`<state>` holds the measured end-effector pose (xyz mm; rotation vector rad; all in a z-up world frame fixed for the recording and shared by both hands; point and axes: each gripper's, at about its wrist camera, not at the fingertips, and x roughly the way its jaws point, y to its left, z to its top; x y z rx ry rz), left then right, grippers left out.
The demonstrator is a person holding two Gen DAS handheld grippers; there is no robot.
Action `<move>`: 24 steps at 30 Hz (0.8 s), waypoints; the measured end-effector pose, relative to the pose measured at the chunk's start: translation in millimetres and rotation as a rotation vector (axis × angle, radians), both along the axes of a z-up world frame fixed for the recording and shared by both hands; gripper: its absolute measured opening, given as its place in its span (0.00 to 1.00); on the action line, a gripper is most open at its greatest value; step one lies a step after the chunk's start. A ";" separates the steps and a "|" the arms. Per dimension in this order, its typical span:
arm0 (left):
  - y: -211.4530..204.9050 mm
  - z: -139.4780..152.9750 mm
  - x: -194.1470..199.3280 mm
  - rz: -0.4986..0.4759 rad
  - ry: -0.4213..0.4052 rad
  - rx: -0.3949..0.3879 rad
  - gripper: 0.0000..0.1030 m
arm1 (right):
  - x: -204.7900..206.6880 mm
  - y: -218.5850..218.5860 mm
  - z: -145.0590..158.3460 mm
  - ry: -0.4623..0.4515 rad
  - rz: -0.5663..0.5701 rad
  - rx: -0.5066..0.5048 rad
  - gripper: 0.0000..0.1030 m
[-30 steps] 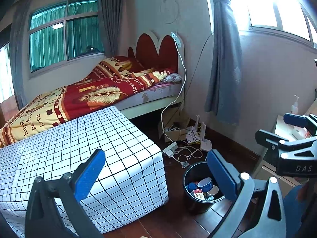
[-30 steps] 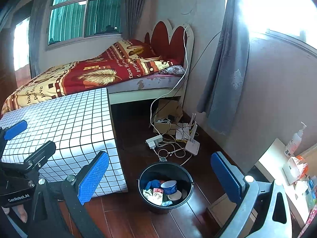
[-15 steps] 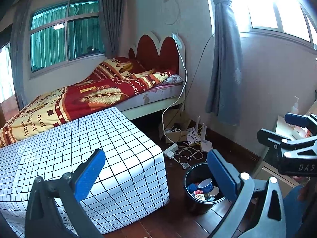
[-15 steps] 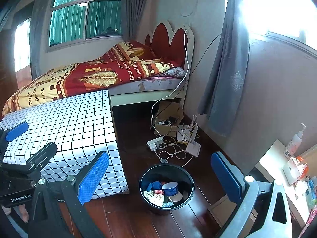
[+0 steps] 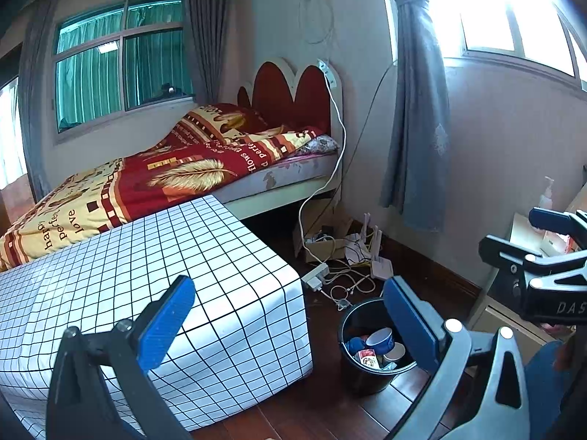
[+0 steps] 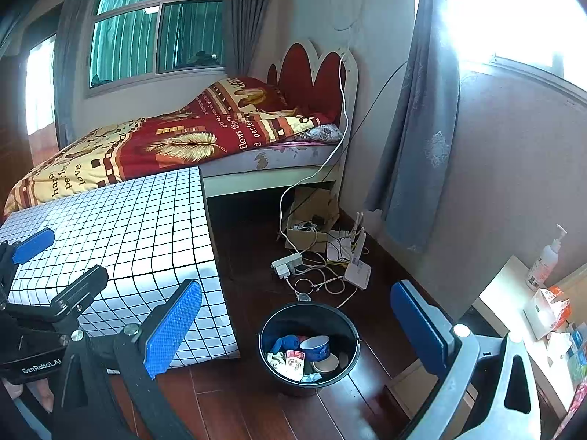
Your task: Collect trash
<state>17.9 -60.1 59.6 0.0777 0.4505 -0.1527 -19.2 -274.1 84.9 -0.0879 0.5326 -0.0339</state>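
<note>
The left gripper is wide open and holds nothing. The right gripper is wide open too, with nothing between its blue pads. Both are up in the air above the dark wood floor. A black bucket stands on the floor, just beside the corner of a table with a white checked cloth. Inside the bucket is the trash: a blue and white cup, a small red and white pack, crumpled bits and something blue. Behind the bucket, a power strip and loose white cables lie on the floor near a white router. A bed with a red and yellow blanket stands behind the table.
</note>
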 end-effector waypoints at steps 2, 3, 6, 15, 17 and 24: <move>-0.5 -0.1 0.0 0.000 -0.002 0.002 1.00 | -0.2 -0.9 0.5 0.000 0.000 0.001 1.00; -1.0 -0.3 0.1 0.000 -0.003 0.002 1.00 | -0.3 -0.9 0.5 0.000 0.000 0.001 1.00; -2.6 -1.0 -0.1 -0.002 -0.004 0.004 1.00 | -0.3 -1.1 0.3 0.001 0.000 0.001 1.00; -4.5 -2.3 -1.6 -0.003 -0.004 0.008 1.00 | -1.1 -1.8 0.6 0.001 0.000 -0.002 1.00; -5.3 -2.5 -1.3 -0.006 -0.005 0.017 1.00 | -1.5 -2.2 0.2 0.002 -0.004 -0.001 1.00; -5.3 -2.1 -3.1 0.002 -0.031 0.046 1.00 | -0.8 -5.8 -2.4 0.009 -0.011 0.002 1.00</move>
